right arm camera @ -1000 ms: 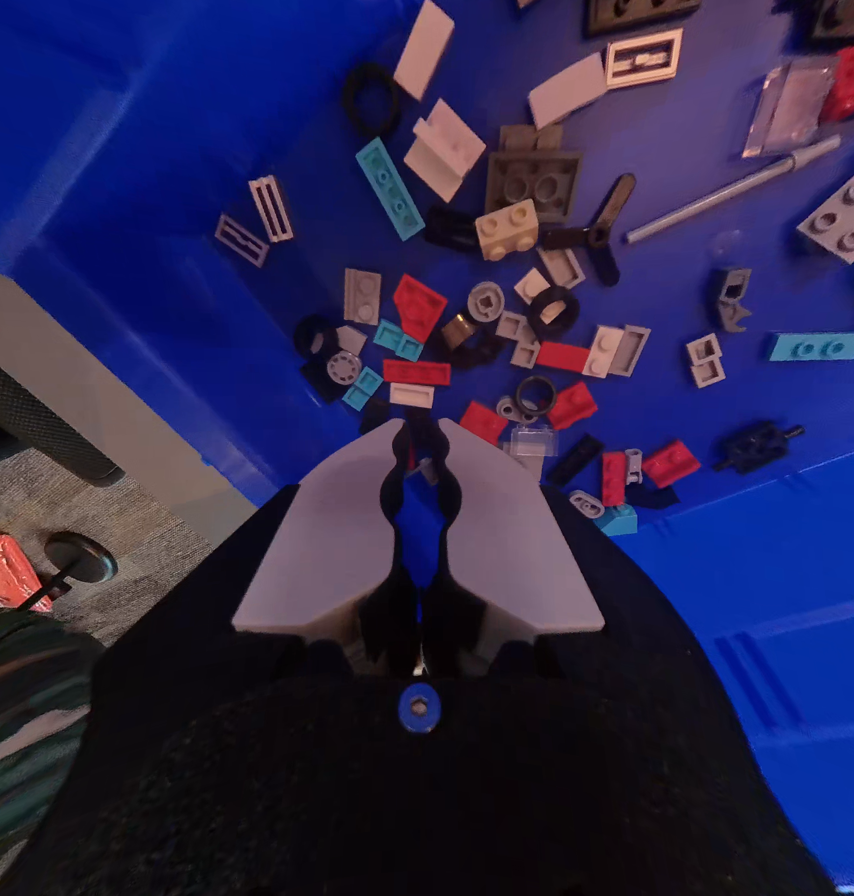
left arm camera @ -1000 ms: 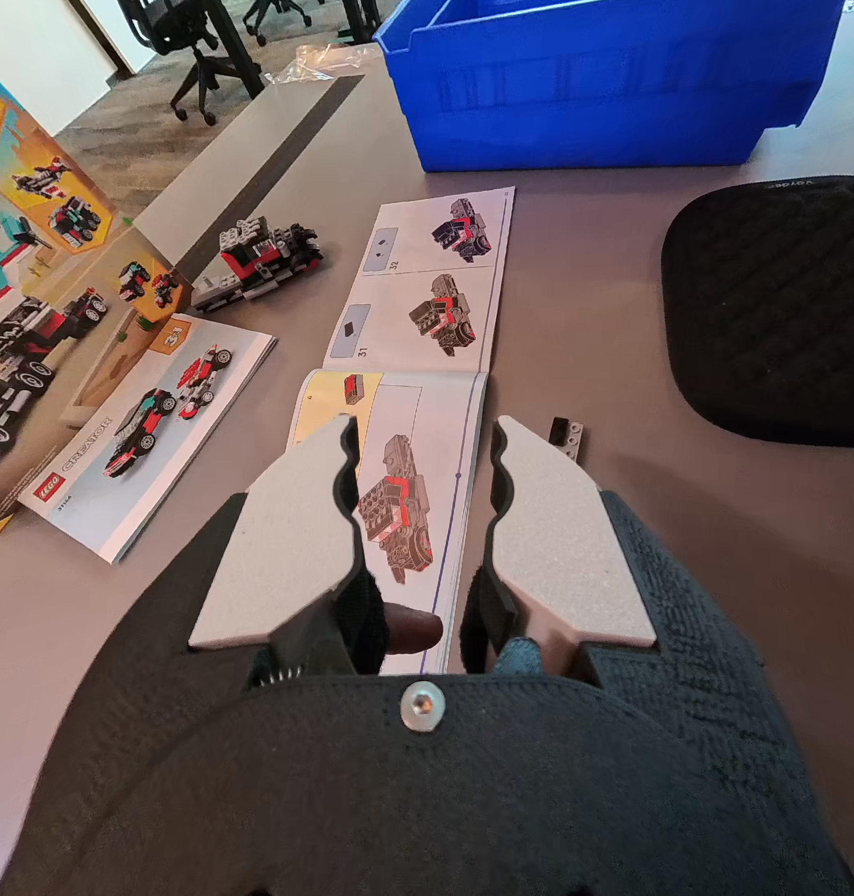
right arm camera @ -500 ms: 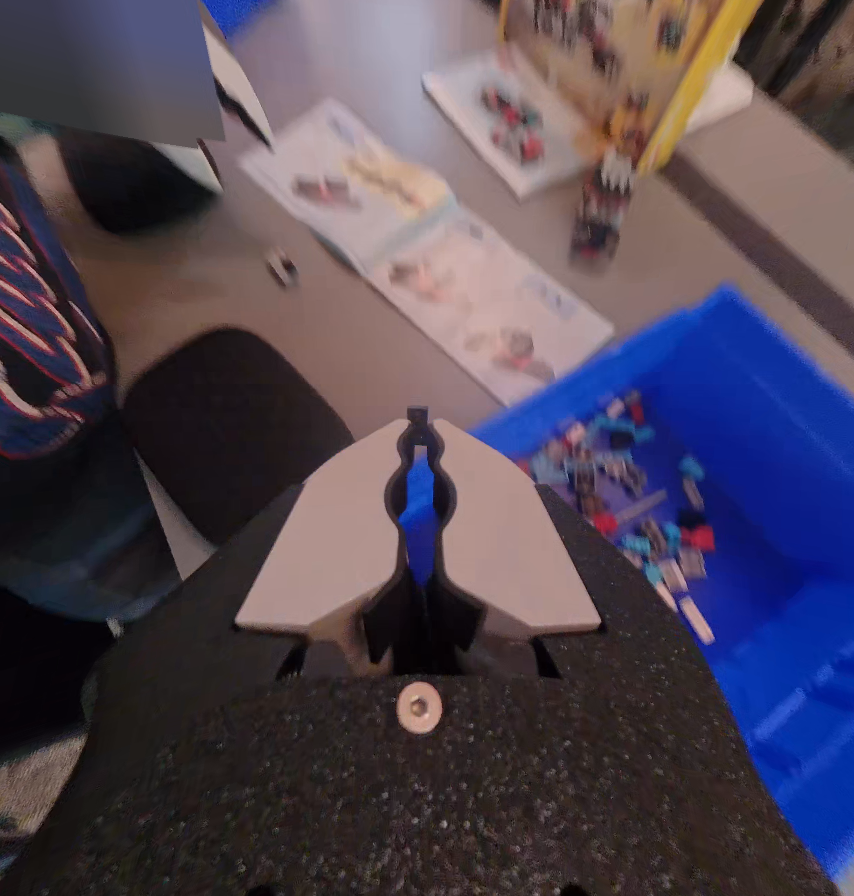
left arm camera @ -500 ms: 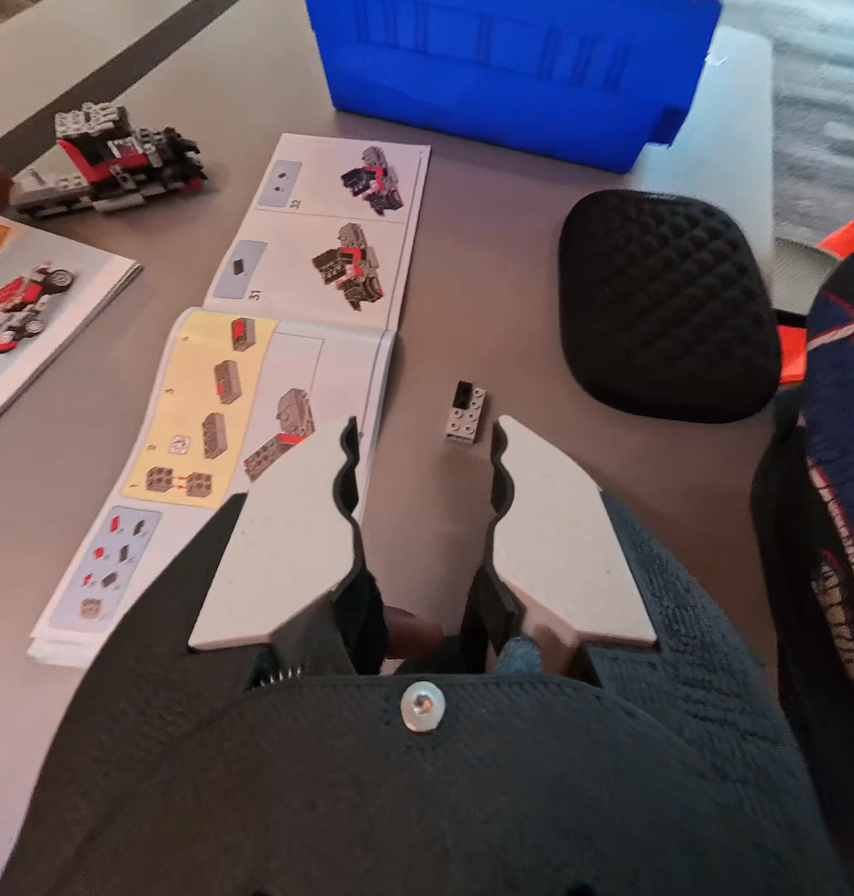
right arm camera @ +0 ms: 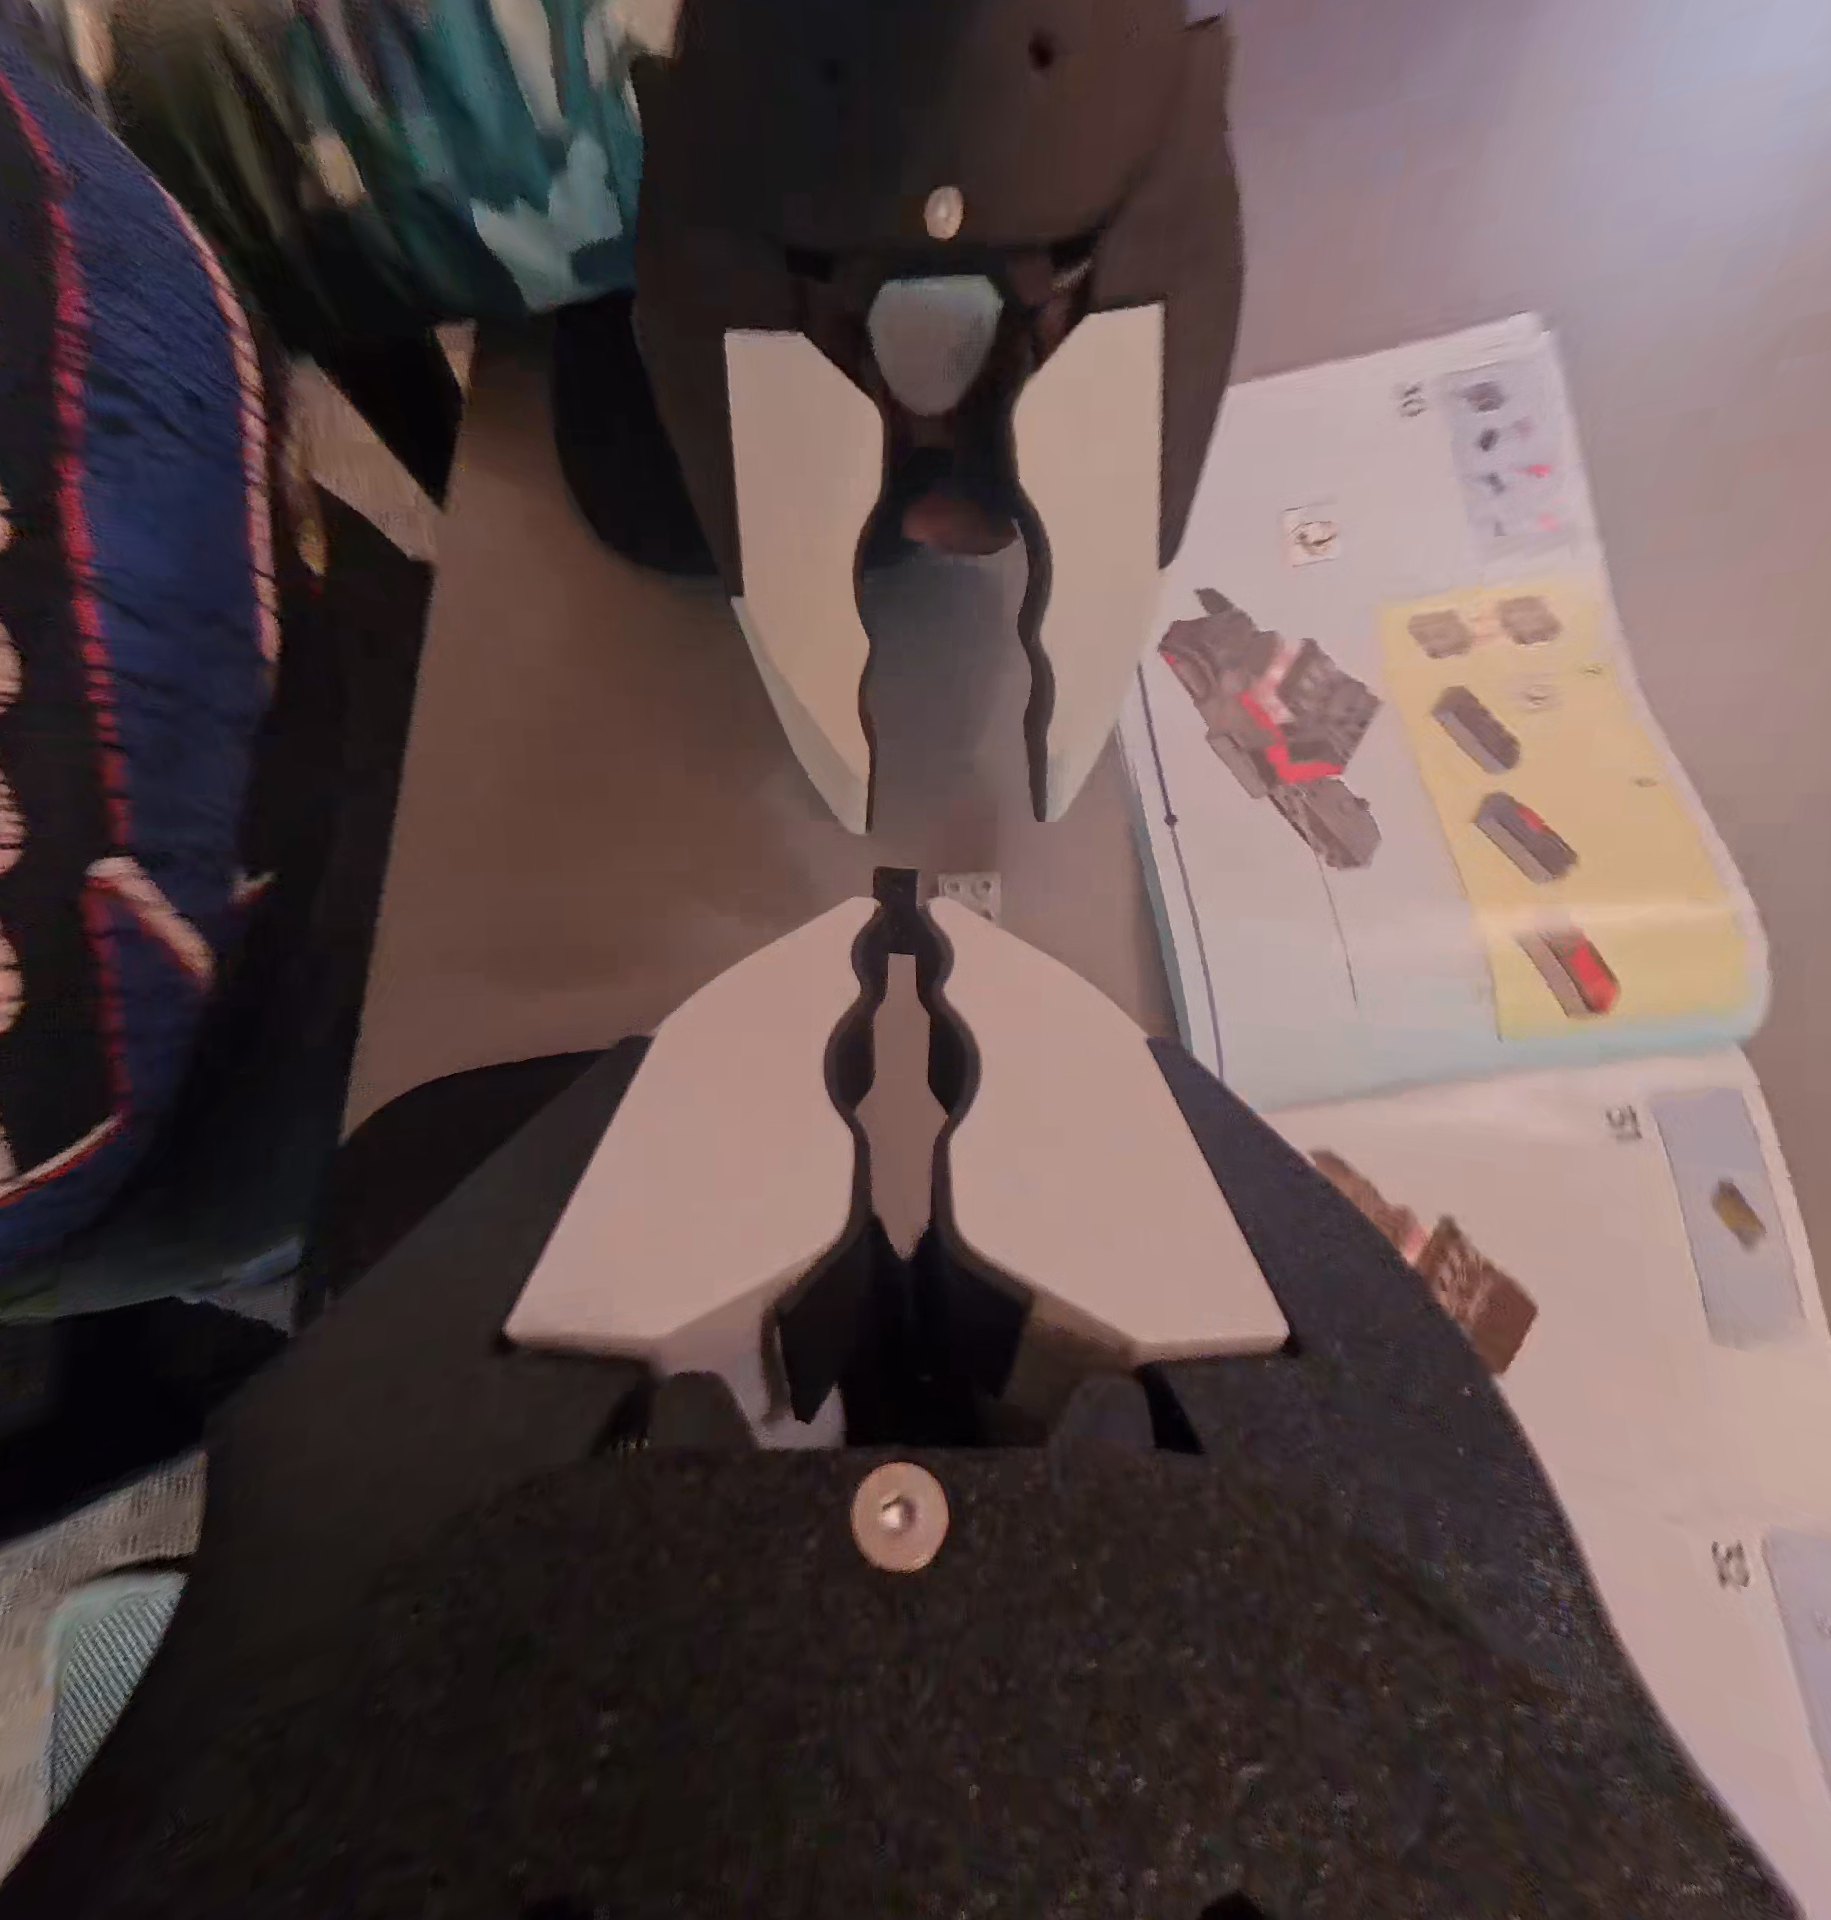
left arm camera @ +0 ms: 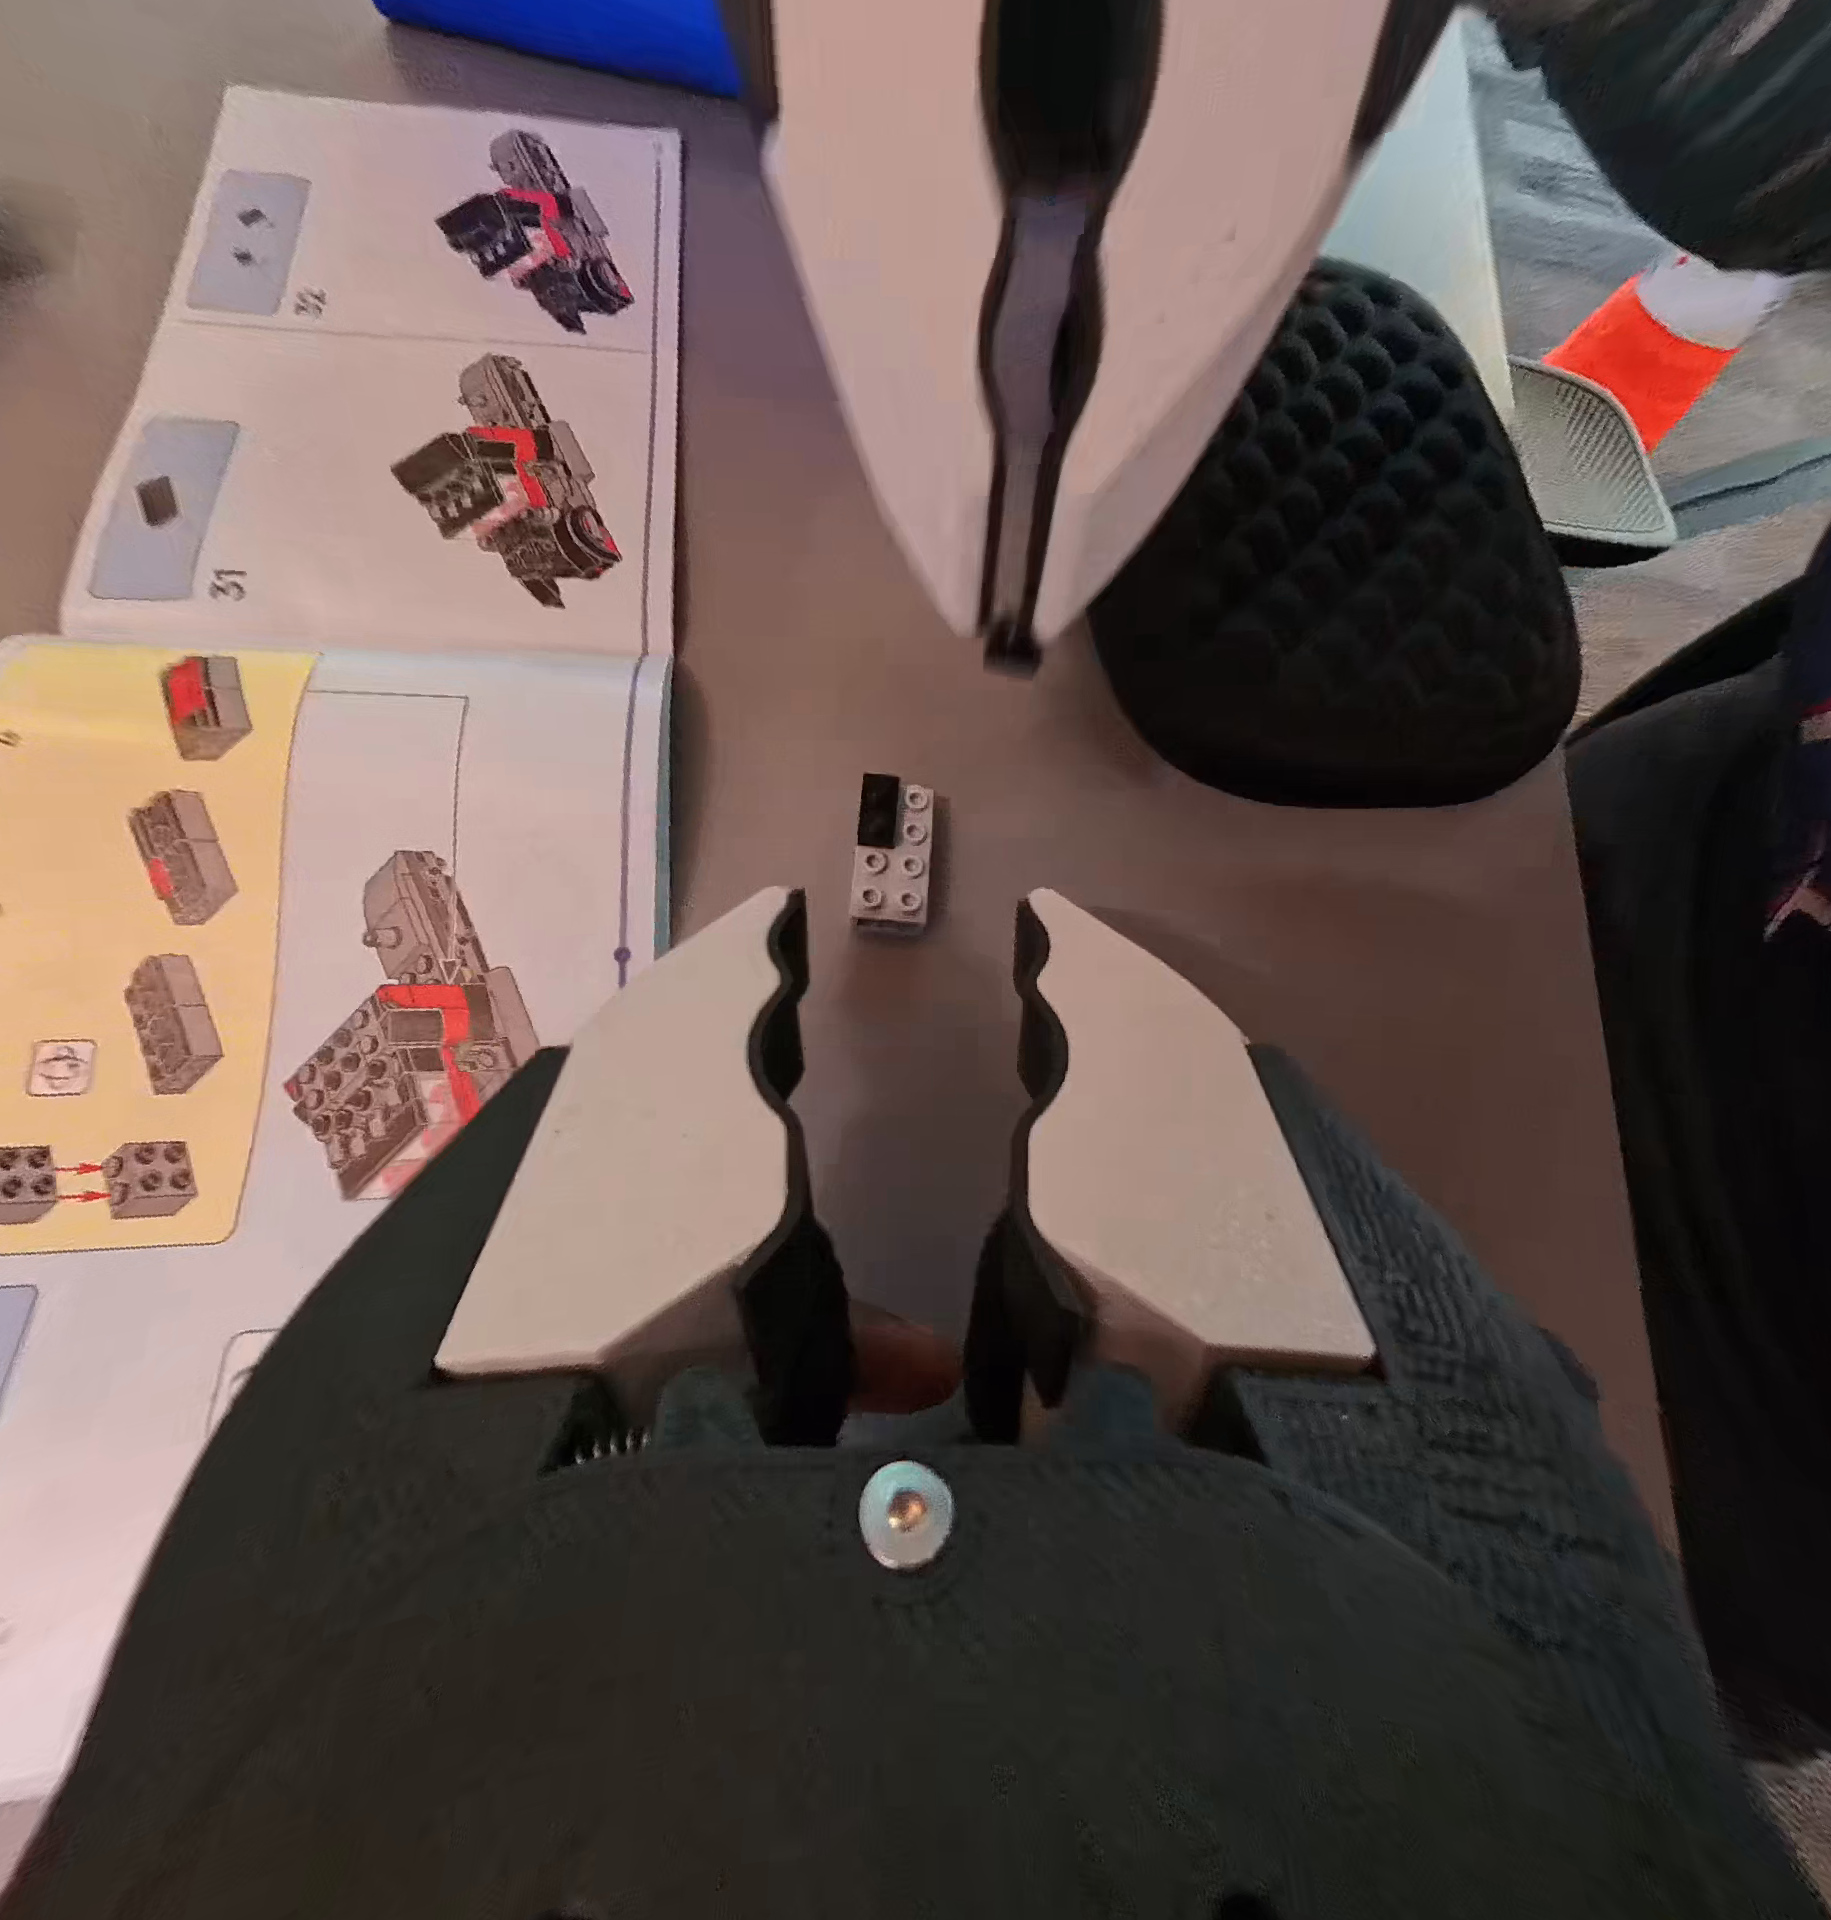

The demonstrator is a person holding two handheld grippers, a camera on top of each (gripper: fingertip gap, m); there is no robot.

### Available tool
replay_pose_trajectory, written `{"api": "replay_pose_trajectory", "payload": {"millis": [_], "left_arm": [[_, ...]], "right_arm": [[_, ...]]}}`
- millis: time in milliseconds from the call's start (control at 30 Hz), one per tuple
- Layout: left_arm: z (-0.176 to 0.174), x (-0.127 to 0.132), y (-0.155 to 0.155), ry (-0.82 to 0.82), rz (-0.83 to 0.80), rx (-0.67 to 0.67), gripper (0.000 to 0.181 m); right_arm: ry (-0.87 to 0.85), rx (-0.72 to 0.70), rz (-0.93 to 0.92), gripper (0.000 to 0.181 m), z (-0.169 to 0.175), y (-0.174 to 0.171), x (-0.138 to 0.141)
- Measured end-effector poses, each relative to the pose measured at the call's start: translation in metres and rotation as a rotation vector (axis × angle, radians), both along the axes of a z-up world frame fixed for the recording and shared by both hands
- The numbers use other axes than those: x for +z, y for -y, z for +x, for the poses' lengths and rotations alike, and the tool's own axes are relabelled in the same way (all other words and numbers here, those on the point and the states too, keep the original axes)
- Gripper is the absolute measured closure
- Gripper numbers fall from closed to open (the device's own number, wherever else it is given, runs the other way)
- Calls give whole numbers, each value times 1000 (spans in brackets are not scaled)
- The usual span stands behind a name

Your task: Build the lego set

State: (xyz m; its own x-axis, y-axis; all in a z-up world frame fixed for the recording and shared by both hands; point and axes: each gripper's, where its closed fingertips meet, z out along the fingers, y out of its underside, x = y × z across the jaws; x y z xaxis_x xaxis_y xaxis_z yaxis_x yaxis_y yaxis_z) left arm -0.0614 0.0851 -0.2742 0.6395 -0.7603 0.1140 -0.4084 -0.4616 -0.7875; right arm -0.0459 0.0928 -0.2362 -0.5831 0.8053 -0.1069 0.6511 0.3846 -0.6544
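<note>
The right wrist view is smeared, and the right gripper (right arm camera: pixel 903 902) hides most of the small black piece (right arm camera: pixel 898 896) pinched at its tips. The grey plate (left arm camera: pixel 894 864) lies on the table (left arm camera: pixel 1254 935), just ahead of the left gripper (left arm camera: pixel 909 912), whose jaws gape empty. The instruction booklet (left arm camera: pixel 371 436) lies left of the plate.

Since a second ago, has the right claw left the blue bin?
Yes. The right claw, shut on a small black piece, has come out of the bin to the table, beside the open instruction booklet.
</note>
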Motion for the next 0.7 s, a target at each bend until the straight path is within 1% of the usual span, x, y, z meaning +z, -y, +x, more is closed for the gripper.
{"api": "replay_pose_trajectory", "payload": {"millis": [67,133,200,267,367,567,700], "left_arm": [[1,0,2,19,-24,-13,145],[-1,3,2,35,-2,-7,147],[-4,8,5,51,29,-4,139],[-6,15,8,86,71,-13,132],[-10,26,13,168,99,-25,128],[-14,29,16,213,102,-35,114],[-15,31,17,245,95,-37,110]], "right_arm": [[66,48,74,177,-8,1,-17],[118,88,138,177,-13,0,-29],[160,121,174,177,-15,0,-35],[208,143,211,177,-15,-2,-39],[264,152,245,177,-14,-3,-44],[325,148,295,177,-16,-4,-53],[350,136,314,177,-15,-5,-55]]}}
